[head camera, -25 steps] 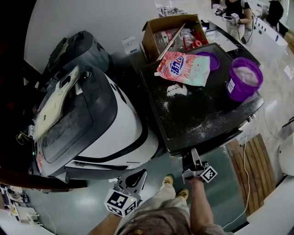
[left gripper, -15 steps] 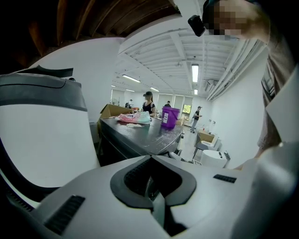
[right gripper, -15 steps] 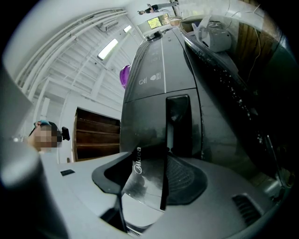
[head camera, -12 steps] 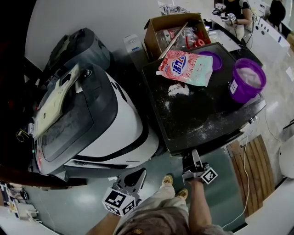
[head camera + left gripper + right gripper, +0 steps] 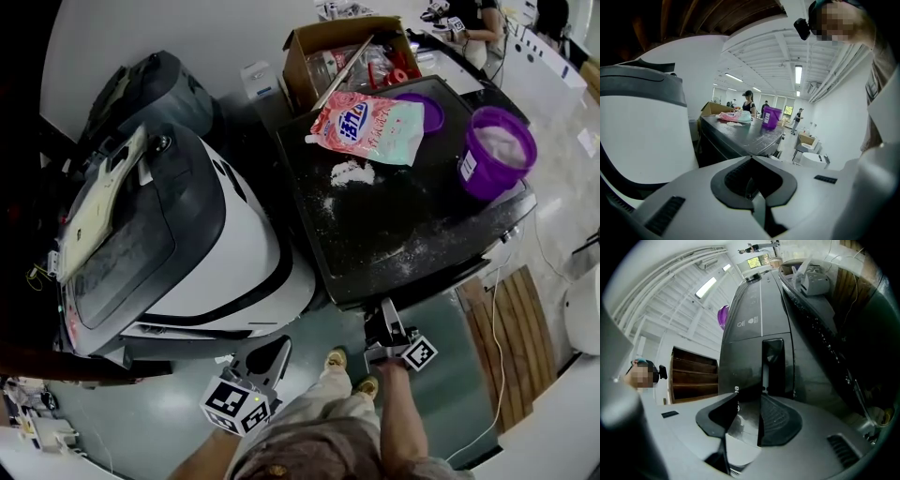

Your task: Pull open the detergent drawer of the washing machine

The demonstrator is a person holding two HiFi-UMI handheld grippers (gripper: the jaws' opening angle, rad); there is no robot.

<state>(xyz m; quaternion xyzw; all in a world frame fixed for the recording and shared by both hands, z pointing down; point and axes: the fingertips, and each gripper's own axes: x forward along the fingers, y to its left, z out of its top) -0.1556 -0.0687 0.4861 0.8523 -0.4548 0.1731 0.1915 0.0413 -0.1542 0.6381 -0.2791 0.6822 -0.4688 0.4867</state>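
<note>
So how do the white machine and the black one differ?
The white machine has a rounded body and a sloping dark lid; the black machine is boxy with a flat top. The black machine's top carries a pink bag, a purple bucket and spilled powder; the white machine's carries none of these. Both stand side by side.

**A:** Where does everything sit from the right gripper (image 5: 386,317)?

**B:** Its fingers (image 5: 776,416) are at the front edge of the washing machine (image 5: 403,234). The detergent drawer (image 5: 750,362) is between them, and the jaws have just been closing on it. Beyond the fingertips, on the machine's top, lies a powder heap (image 5: 352,172), then a detergent bag (image 5: 370,127). A bucket (image 5: 495,150) stands to the right of both.

**A:** And the left gripper (image 5: 270,354)?

**B:** A top-loading washer (image 5: 178,234) stands left of its fingers, beside the first machine. A cardboard box (image 5: 319,42) sits far beyond both grippers, behind the machines.
</note>
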